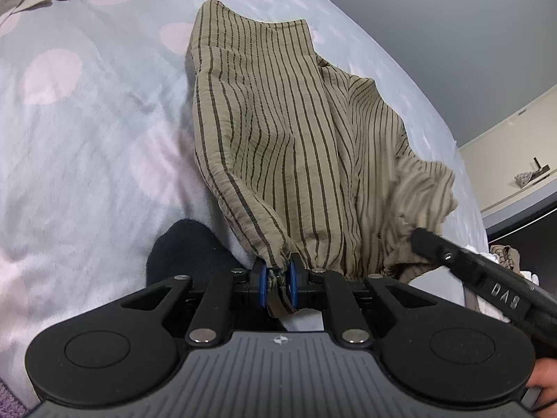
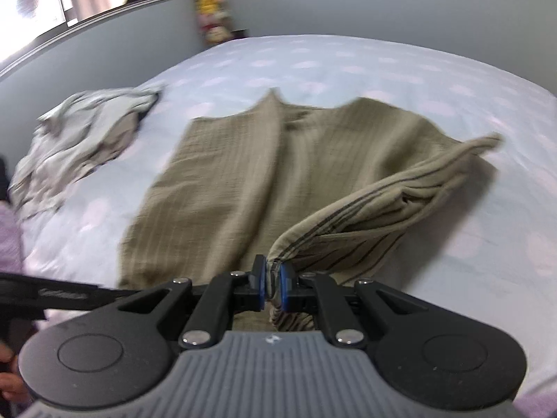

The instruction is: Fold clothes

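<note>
- The striped garment [image 1: 278,132], olive-tan with dark pinstripes, lies on the polka-dot bedspread [image 1: 87,111]. In the left wrist view it fills the centre of the frame and runs from the lower centre up to the upper centre.
- The left gripper [image 1: 277,284] is clamped on a bunched edge of the garment at the lower centre of its frame. The blue pads [image 1: 263,284] are pressed against the cloth on both sides.
- The right gripper [image 2: 273,285] is likewise clamped on a gathered edge of the striped garment [image 2: 250,174] at the lower centre of its frame. From this grip a lifted fold rises toward the right centre of the frame.
- Governing relation: the garment lies ahead of both grippers, with its long axis running away from them toward the top of each frame. Both held points sit on its near edge. Judged from this, a fold would carry the near edge forward over the body toward the far edge.
- Neither hand is clearly nearer; each holds its own point.
- The right gripper body appears at the lower right of the left wrist view, touching the cloth.
- Legible writing: the raised letters "DAS" [image 1: 505,296] on that gripper body. A marking on the black part at the lower left of the right wrist view is too blurred to read.
- A second, pale crumpled garment [image 2: 80,139] lies at the left centre of the right wrist view, apart from the striped one.
</note>
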The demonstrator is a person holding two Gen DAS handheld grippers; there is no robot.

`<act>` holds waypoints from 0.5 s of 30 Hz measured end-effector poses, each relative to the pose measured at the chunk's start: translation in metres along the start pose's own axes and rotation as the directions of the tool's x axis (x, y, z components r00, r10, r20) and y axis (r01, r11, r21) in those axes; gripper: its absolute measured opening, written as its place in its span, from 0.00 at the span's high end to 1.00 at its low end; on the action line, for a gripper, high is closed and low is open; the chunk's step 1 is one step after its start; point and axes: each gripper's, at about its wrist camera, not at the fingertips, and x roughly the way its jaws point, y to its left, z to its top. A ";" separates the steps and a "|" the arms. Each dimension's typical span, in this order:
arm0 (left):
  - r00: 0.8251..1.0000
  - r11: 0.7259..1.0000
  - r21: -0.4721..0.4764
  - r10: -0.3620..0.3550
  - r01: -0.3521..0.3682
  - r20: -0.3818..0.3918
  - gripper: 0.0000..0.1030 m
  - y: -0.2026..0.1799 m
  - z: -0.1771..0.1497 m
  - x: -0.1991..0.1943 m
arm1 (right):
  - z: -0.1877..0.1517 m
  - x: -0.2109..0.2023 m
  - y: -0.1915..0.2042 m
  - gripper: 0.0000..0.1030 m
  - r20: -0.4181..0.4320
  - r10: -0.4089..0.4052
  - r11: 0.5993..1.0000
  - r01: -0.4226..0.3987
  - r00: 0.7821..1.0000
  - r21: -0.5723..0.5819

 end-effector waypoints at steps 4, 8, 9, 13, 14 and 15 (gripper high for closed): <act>1.000 0.999 -0.022 -0.023 0.023 0.003 0.90 0.004 0.001 0.000 | -0.003 0.009 0.022 0.91 -0.043 0.103 0.994 -0.104 0.994 -0.017; 0.999 0.998 -0.044 -0.046 0.046 0.006 0.90 0.007 0.003 0.000 | -0.010 0.017 0.033 0.91 -0.095 0.167 0.986 -0.168 0.981 -0.001; 0.999 0.997 -0.049 -0.052 0.052 0.007 0.90 0.008 0.003 0.000 | -0.013 0.020 0.034 0.91 -0.108 0.177 0.984 -0.177 0.978 0.009; 0.998 0.997 -0.054 -0.058 0.058 0.002 0.90 0.010 0.003 0.001 | -0.016 0.026 0.027 0.91 -0.129 0.229 0.971 -0.217 0.965 0.097; 0.998 0.997 -0.054 -0.058 0.058 0.000 0.90 0.010 0.002 0.001 | -0.015 0.027 0.025 0.91 -0.126 0.245 0.965 -0.229 0.961 0.128; 0.998 0.997 -0.054 -0.059 0.059 -0.002 0.90 0.011 0.002 0.001 | -0.014 0.028 0.024 0.91 -0.121 0.260 0.958 -0.241 0.958 0.155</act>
